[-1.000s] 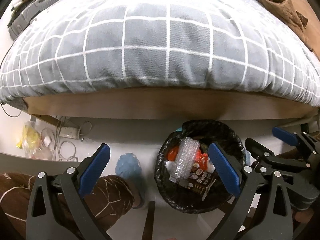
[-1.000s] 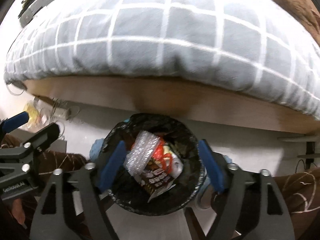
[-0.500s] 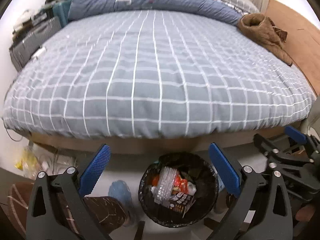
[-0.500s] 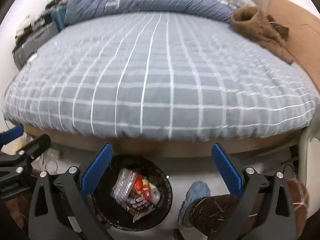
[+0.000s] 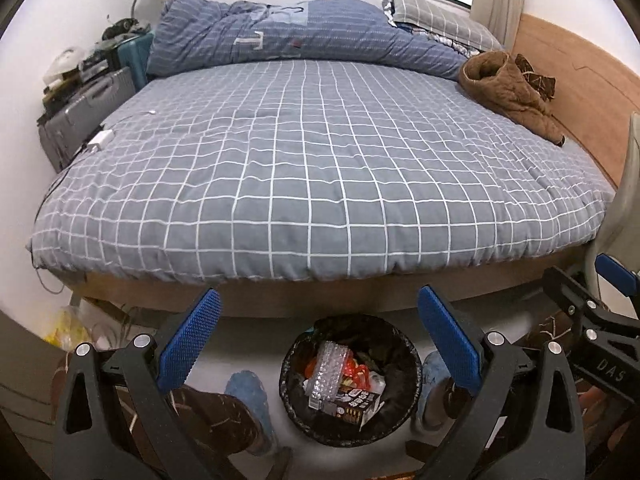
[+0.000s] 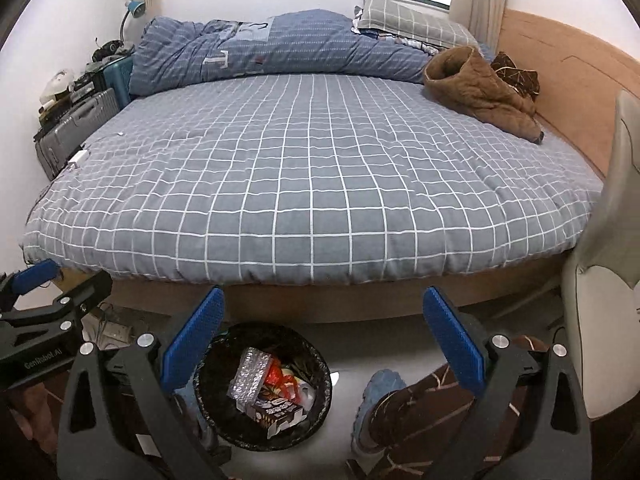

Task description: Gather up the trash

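A black-lined trash bin [image 5: 372,326] stands on the floor at the foot of the bed, low in both views. Inside it lie a piece of bubble wrap [image 5: 326,372], a dark snack wrapper [image 5: 354,402] and red packaging. My left gripper [image 5: 316,320] hangs well above the bin, open wide, with nothing between its blue pads. My right gripper [image 6: 324,320] is also high above the floor, open wide and empty; the bin [image 6: 264,328] sits below its left finger, with the bubble wrap [image 6: 250,372] on top.
A wide bed [image 6: 312,184] with a grey checked cover fills both views. It carries a brown jacket [image 6: 476,92], a blue duvet [image 6: 260,48] and a white charger [image 5: 100,138]. Suitcases [image 5: 80,120] stand left, a pale chair [image 6: 600,300] right. A person's legs and blue slippers [image 5: 246,388] flank the bin.
Both grippers have risen from just over the bin and tilted up, so the bed top and window came into view. The right jaws widened. The trash stayed in the bin.
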`<state>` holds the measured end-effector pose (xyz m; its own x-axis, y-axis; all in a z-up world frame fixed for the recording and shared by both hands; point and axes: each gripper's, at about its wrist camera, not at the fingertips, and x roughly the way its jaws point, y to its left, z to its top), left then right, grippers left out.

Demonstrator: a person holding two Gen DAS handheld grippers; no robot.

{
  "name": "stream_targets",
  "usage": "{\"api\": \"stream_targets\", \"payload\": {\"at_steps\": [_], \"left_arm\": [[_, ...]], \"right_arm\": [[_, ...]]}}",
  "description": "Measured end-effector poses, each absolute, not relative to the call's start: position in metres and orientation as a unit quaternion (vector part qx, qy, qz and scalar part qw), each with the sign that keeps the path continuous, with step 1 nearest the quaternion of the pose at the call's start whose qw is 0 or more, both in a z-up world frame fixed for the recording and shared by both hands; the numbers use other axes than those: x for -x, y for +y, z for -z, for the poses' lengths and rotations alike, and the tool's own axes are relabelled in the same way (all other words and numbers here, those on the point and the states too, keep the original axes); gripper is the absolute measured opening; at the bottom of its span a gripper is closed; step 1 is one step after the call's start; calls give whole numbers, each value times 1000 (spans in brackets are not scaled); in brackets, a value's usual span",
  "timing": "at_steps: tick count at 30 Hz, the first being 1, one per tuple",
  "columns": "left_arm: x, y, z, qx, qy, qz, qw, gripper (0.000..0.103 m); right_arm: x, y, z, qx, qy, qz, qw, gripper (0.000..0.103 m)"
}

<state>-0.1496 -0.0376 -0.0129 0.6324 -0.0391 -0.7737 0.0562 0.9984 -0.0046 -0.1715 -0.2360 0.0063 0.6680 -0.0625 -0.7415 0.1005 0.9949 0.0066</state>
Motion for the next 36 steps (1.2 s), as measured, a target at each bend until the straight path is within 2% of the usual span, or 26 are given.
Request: {"api": "stream_targets", "payload": {"at_steps": [36], "left_arm": [[154,-46,16,-23,435,42,899,97]], "right_arm": [[176,-229,-1,-13,410,40,911,95]]}}
